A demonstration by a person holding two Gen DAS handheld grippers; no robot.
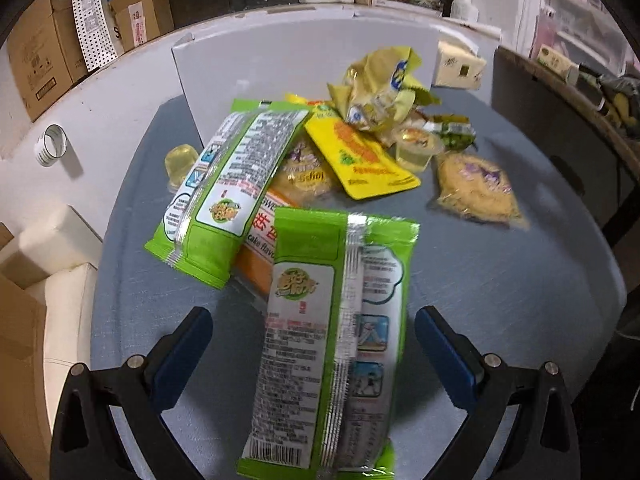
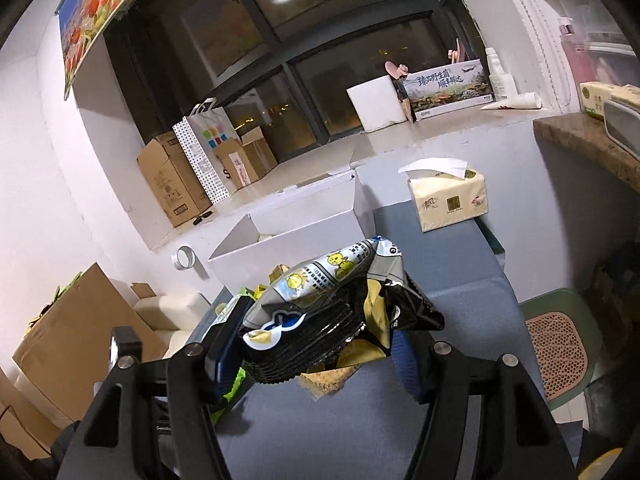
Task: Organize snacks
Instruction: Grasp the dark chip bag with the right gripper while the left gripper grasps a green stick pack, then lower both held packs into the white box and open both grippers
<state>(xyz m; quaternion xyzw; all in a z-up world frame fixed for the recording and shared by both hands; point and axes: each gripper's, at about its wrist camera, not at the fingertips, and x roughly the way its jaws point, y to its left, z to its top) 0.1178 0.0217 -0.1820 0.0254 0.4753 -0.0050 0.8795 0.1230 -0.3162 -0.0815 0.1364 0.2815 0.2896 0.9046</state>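
Observation:
In the left wrist view my left gripper (image 1: 314, 344) is open, its blue pads wide apart on either side of a green snack packet (image 1: 332, 340) that lies on the grey-blue table (image 1: 500, 300) without touching either pad. Beyond it lies a pile: a second green packet (image 1: 228, 184), a yellow pouch (image 1: 360, 156), a crumpled yellow bag (image 1: 380, 84), jelly cups (image 1: 418, 148) and a noodle-like cake pack (image 1: 476, 188). In the right wrist view my right gripper (image 2: 316, 352) is shut on a black and yellow crumpled snack bag (image 2: 336, 312), held above the table before the open white box (image 2: 288, 236).
The white box also stands behind the pile in the left wrist view (image 1: 304, 64). A tissue pack (image 2: 448, 200) sits at the table's far right. A tape roll (image 2: 184, 258) lies on the ledge. Cardboard boxes (image 2: 172, 184) line the windowsill. A green stool (image 2: 560, 352) stands right of the table.

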